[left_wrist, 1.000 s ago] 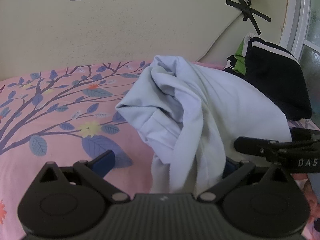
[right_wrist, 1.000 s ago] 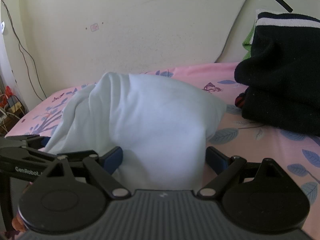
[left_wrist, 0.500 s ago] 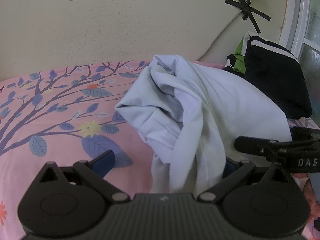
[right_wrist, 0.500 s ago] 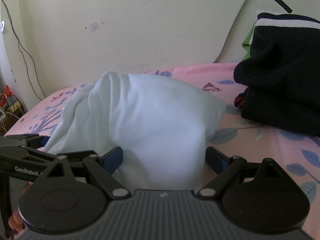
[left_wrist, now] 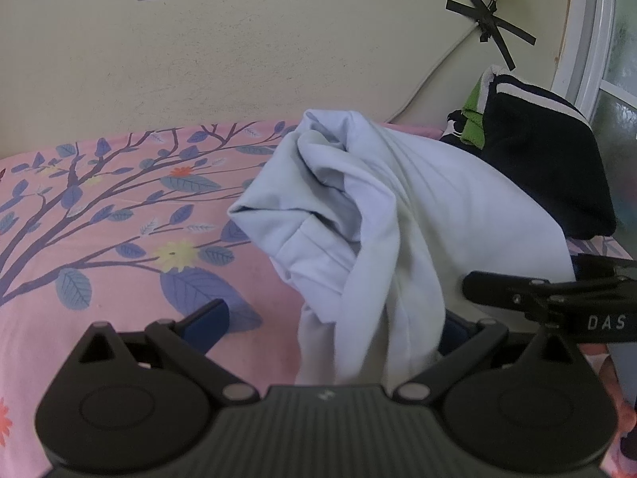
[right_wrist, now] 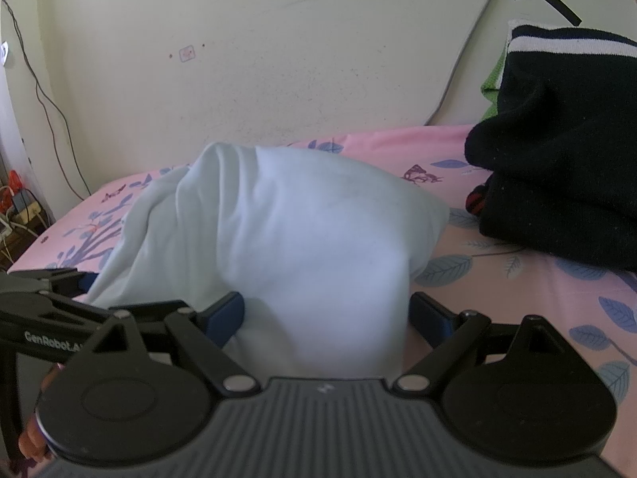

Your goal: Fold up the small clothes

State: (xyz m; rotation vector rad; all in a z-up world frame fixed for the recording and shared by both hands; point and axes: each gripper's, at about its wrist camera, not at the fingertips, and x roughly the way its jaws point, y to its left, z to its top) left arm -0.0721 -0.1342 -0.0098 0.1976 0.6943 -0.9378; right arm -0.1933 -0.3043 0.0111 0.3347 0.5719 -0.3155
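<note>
A pale blue garment [left_wrist: 382,215] lies bunched and humped on the pink floral bedsheet [left_wrist: 99,215]. In the left wrist view my left gripper [left_wrist: 330,322] stands wide open, with a hanging fold of the garment lying between its blue-padded fingers [left_wrist: 207,318], nearer the right finger. In the right wrist view the garment [right_wrist: 302,239] fills the gap of my right gripper [right_wrist: 326,314], which is also open, its fingers [right_wrist: 227,314] on either side of the cloth. Each gripper shows at the edge of the other's view.
A stack of folded dark clothes [right_wrist: 557,167] with white stripes and a green item sits at the right against the wall. A cable taped with black tape [left_wrist: 489,28] runs down the wall. Wires and a power strip [right_wrist: 16,215] lie beyond the bed's left edge.
</note>
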